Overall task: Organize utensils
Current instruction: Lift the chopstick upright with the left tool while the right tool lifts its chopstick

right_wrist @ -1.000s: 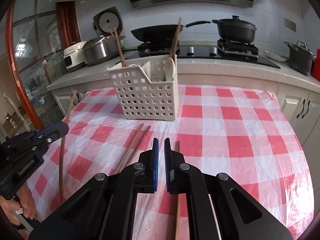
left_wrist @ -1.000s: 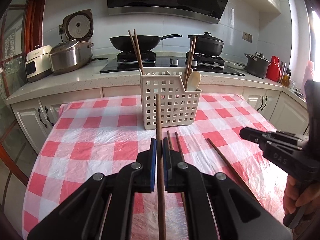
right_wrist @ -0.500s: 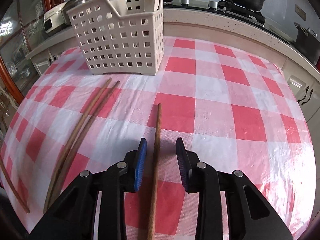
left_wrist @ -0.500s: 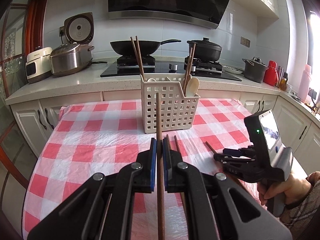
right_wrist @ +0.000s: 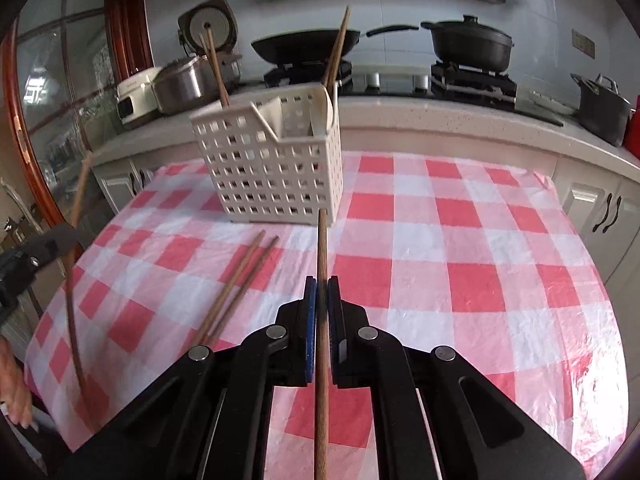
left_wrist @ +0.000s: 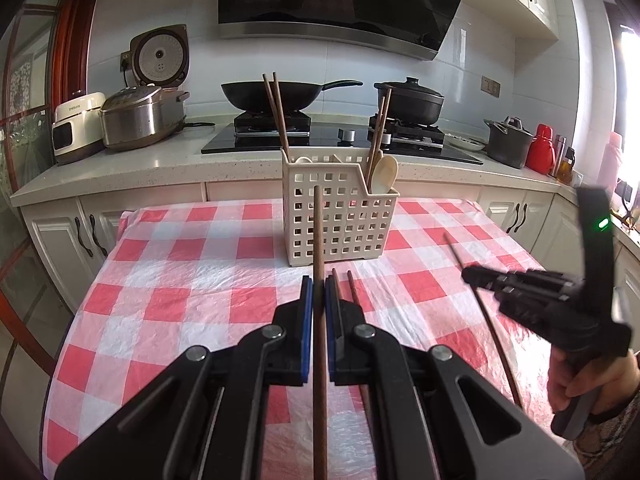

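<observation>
The table [left_wrist: 172, 288] is covered by a crinkled, glossy plastic cloth in red and white checks. At its far middle a cream plastic basket [left_wrist: 340, 220] with a square-hole grid is stood upright; two pairs of wooden chopsticks and a pale spoon [left_wrist: 385, 174] are leaned in its compartments. The left tongs [left_wrist: 315, 304] are held level above the table, pointed at the basket, and are closed on a brown wooden chopstick [left_wrist: 319, 248] that is run forward between the blue pads. The right tongs [right_wrist: 322, 308] are likewise pointed toward the basket and are closed on a second wooden chopstick [right_wrist: 322, 248], its tip near the basket's base. A loose pair of chopsticks [right_wrist: 236, 284] is laid on the cloth, just left of the right tongs. No legible writing can be made out on the tongs.
</observation>
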